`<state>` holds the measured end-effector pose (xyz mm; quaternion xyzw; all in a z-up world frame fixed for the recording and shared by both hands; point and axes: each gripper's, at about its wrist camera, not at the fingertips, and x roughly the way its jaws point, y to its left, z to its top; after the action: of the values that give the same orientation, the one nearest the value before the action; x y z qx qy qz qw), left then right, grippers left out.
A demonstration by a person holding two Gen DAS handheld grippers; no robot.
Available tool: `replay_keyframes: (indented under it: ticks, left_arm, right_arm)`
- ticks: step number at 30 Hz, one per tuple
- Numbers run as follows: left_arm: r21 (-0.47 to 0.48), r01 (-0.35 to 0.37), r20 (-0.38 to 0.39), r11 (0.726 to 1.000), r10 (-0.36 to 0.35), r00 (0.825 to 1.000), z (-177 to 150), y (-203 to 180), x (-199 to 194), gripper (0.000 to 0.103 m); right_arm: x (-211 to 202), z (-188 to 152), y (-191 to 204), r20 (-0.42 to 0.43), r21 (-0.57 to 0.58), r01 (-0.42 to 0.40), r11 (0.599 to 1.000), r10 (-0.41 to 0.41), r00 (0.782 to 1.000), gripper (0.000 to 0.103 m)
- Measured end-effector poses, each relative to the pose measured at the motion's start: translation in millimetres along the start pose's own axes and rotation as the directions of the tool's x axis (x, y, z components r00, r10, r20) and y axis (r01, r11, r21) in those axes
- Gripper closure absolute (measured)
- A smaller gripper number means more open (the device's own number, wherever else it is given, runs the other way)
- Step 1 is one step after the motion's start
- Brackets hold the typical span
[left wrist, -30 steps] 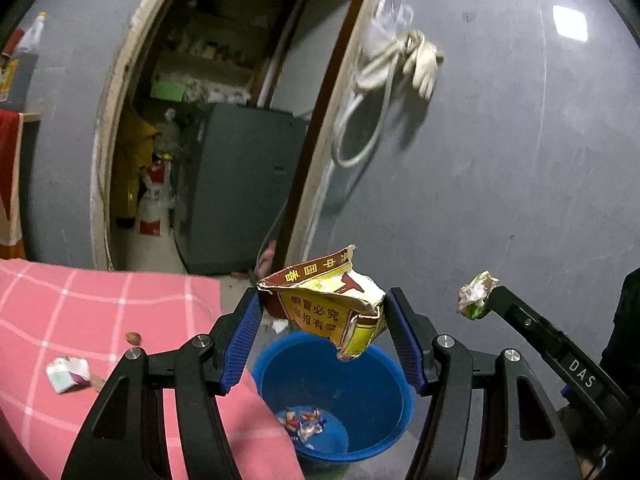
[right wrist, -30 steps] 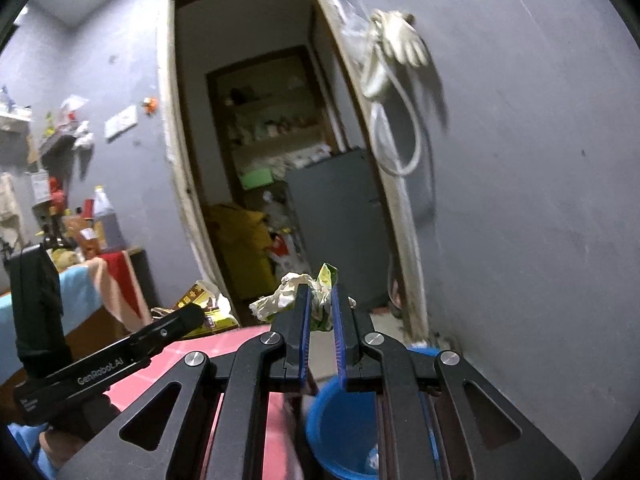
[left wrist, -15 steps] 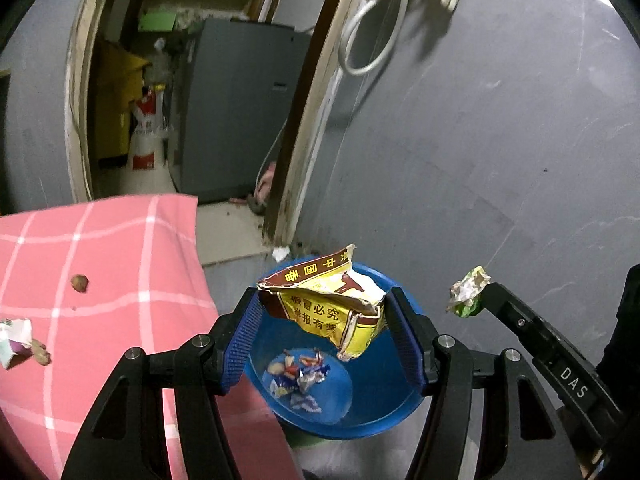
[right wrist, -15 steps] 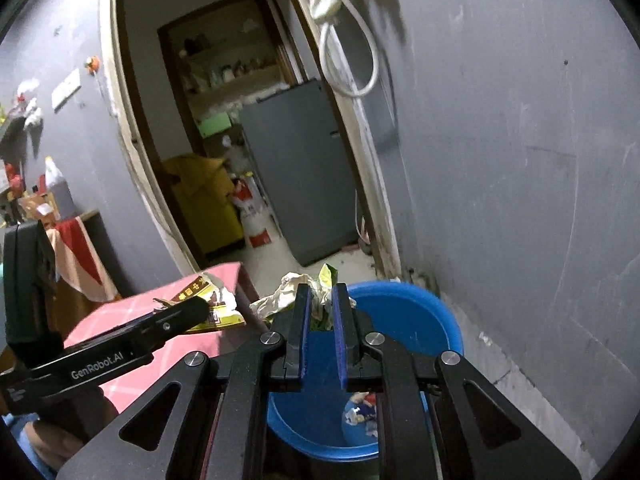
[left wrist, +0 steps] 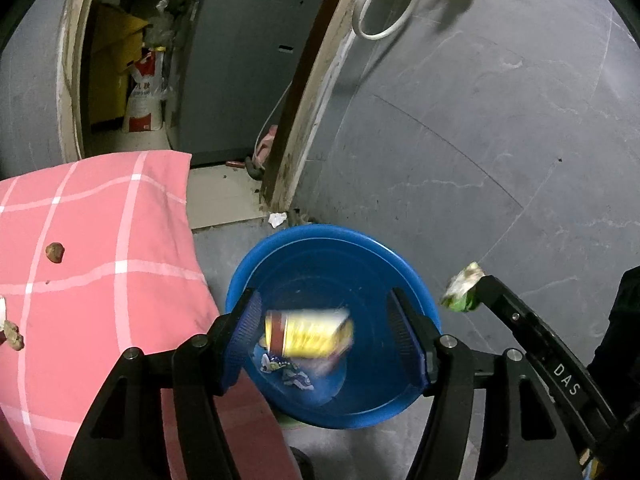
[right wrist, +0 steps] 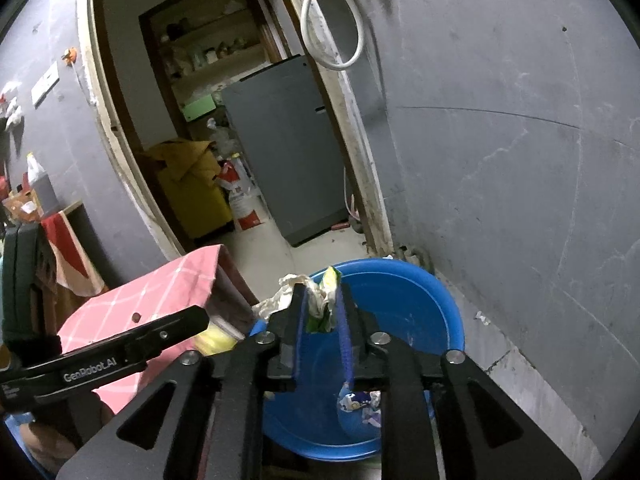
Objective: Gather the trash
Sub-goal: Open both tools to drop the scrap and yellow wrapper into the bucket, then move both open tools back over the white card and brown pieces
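My left gripper is open over the blue bucket. The yellow and red snack wrapper is blurred between the open jaws, loose and falling into the bucket. Several small wrappers lie on the bucket bottom. My right gripper is shut on a crumpled green and white wrapper and holds it above the bucket's rim. In the left wrist view that wrapper shows at the tip of the right gripper, right of the bucket.
A table with a pink checked cloth stands left of the bucket, with small scraps on it. A grey wall is behind the bucket. An open doorway shows a grey fridge and sacks.
My left gripper has opened and let go of the yellow wrapper, which drops toward the bucket. Both grippers have tilted down over the bucket. The right gripper stays shut on its wrapper.
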<state>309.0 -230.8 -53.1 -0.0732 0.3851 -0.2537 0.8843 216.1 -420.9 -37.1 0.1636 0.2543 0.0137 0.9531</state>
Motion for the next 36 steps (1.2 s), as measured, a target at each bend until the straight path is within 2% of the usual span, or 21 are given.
replay_keyframes:
  ticks: [1,7,9,10,11,12,14,15,16,17,19,21,24,28,36]
  left_arm:
    - [-0.002,0.001,0.005,1.000,-0.001,1.000,0,0,-3,0.040]
    - [-0.027,0.007,0.058,1.000,-0.005,0.998,6,4,-24,0.037]
    - [-0.040,0.008,0.093,0.999,-0.004,0.996,8,8,-36,0.032]
    - [-0.043,0.008,0.112,0.999,-0.003,0.994,8,8,-43,0.030]
    - [-0.045,0.008,0.131,0.999,-0.002,0.991,9,9,-50,0.030]
    - [-0.045,0.006,0.149,0.999,0.001,0.989,10,10,-57,0.030]
    - [-0.038,-0.003,0.184,0.999,0.009,0.983,13,11,-73,0.028]
    - [-0.032,-0.009,0.201,0.999,0.015,0.979,14,11,-80,0.024]
    - [-0.027,-0.019,0.225,0.999,0.024,0.974,14,12,-89,0.017]
    - [-0.024,-0.028,0.254,0.999,0.033,0.967,14,13,-99,0.014]
    - [-0.021,-0.041,0.322,0.999,0.045,0.946,12,15,-120,0.006]
    - [-0.016,-0.056,0.381,0.998,0.058,0.923,10,16,-140,0.004]
    - [0.001,-0.086,0.440,0.996,0.077,0.895,8,16,-166,0.002]
    - [0.021,-0.150,0.510,0.988,0.119,0.852,-1,16,-199,0.002]
    - [0.011,-0.220,0.564,0.975,0.176,0.807,-27,23,-236,0.002]
  right_arm:
    - [0,0,0,0.002,0.002,0.001,1.000,-0.001,1.000,0.075]
    - [-6,5,3,0.018,-0.003,-0.004,1.000,0.004,1.000,0.074]
    - [-13,7,7,0.041,-0.010,-0.009,1.000,0.009,0.999,0.073]
    - [-16,8,9,0.051,-0.015,-0.009,1.000,0.009,0.999,0.067]
    - [-21,9,11,0.066,-0.020,-0.010,1.000,0.011,0.998,0.056]
    - [-25,10,13,0.081,-0.023,-0.012,1.000,0.013,0.997,0.052]
    - [-35,13,20,0.116,-0.035,-0.019,0.999,0.023,0.993,0.050]
    - [-41,15,23,0.130,-0.043,-0.022,0.999,0.027,0.991,0.048]
    - [-45,16,26,0.140,-0.048,-0.024,0.999,0.031,0.990,0.043]
    - [-49,18,29,0.151,-0.052,-0.028,0.998,0.035,0.988,0.031]
    - [-59,19,37,0.188,-0.060,-0.037,0.998,0.047,0.981,0.020]
    - [-69,21,44,0.218,-0.076,-0.047,0.996,0.062,0.974,0.017]
    - [-82,21,54,0.253,-0.089,-0.059,0.994,0.080,0.964,0.001]
    - [-97,19,67,0.308,-0.108,-0.076,0.991,0.106,0.946,0.000]
    - [-119,13,95,0.363,-0.160,-0.100,0.982,0.153,0.919,0.000]
